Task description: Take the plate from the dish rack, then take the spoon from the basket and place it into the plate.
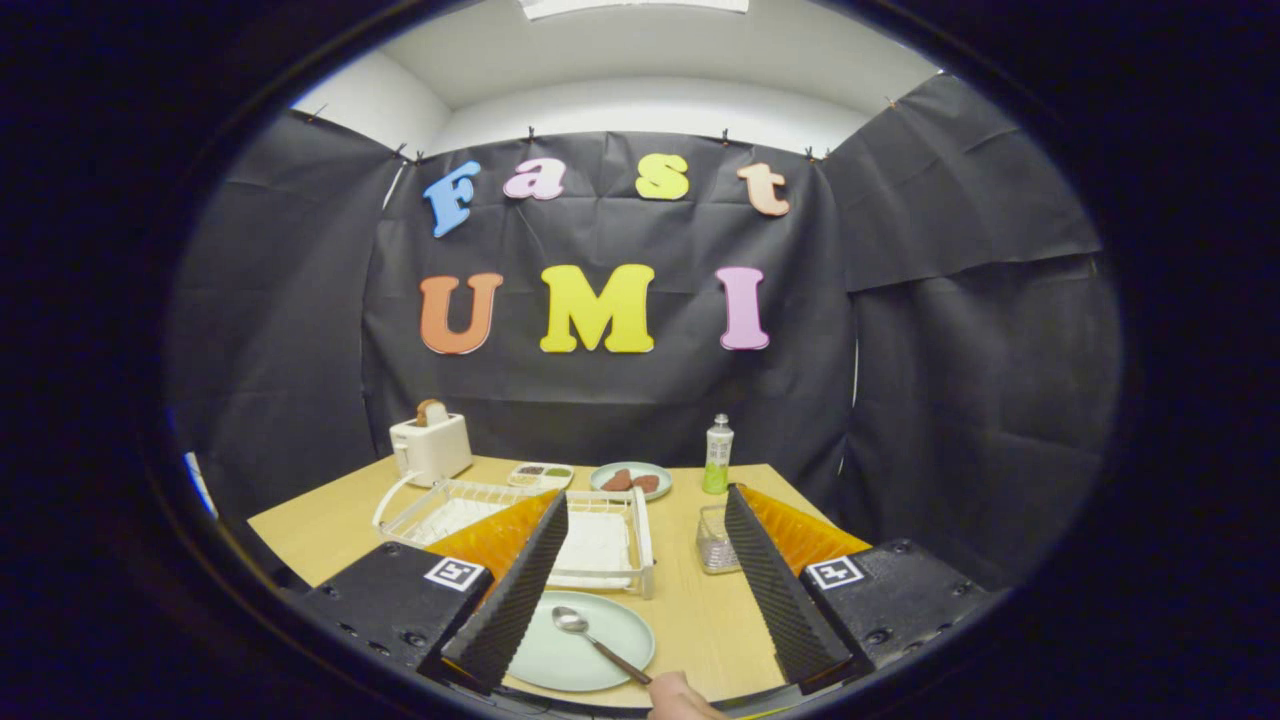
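Well, from where I sit the job looks all but finished; the plate (585,645) lies flat on the bench (700,610), just in front of the rack (600,540), and the spoon (598,638) rests in it, bowl toward the middle and handle running out over the near rim; so I judge both steps done, the plate out of the rack and the spoon set into the plate.

My hand-held gripper (640,600) hangs above the bench with its fingers spread wide and nothing between them; the plate sits low between the fingers, nearer the left one, and neither finger touches it or the spoon.

The basket (715,545) stands just beside the right finger, and I cannot tell whether anything is left in it; the rack beyond the plate looks bare of dishes, as far as I can see past the left finger.

A fingertip (680,697) of a person shows just by the end of the spoon's handle; whether it touches the handle I cannot say.

What is left, in my judgement, is only to draw back without nudging the handle.
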### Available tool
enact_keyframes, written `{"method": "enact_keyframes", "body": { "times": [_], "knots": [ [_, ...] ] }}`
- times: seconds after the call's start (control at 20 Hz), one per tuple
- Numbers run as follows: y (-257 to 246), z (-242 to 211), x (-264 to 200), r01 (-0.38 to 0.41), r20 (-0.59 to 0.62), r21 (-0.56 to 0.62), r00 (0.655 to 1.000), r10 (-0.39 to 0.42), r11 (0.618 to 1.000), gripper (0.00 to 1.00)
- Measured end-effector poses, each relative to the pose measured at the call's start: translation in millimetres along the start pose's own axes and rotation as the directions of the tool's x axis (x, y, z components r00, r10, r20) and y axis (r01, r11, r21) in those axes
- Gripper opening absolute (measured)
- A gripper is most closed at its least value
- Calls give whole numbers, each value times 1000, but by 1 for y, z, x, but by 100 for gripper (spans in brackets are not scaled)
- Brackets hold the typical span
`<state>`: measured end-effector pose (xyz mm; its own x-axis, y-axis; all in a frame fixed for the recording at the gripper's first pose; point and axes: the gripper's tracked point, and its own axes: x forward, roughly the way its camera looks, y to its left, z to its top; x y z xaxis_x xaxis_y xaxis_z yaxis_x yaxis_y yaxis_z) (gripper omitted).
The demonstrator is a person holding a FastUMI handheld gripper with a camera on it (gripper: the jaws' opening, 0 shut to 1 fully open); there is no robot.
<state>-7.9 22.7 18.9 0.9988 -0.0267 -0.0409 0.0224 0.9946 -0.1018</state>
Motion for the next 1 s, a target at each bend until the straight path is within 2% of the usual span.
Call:
{"method": "enact_keyframes", "body": {
  "times": [0.15, 0.3, 0.6, 1.0],
  "knots": [
    [-1, 14, -23, -25, 35, -36, 999, 26, 999, 100],
    [0, 21, -43, -33, 69, 16, 997, 32, 999, 100],
    [4, 17, -49, -76, 63, 12, 995, 75, 997, 100],
    [-11, 17, -47, -39, 86, 3, 996, 38, 999, 100]
  ]
}}
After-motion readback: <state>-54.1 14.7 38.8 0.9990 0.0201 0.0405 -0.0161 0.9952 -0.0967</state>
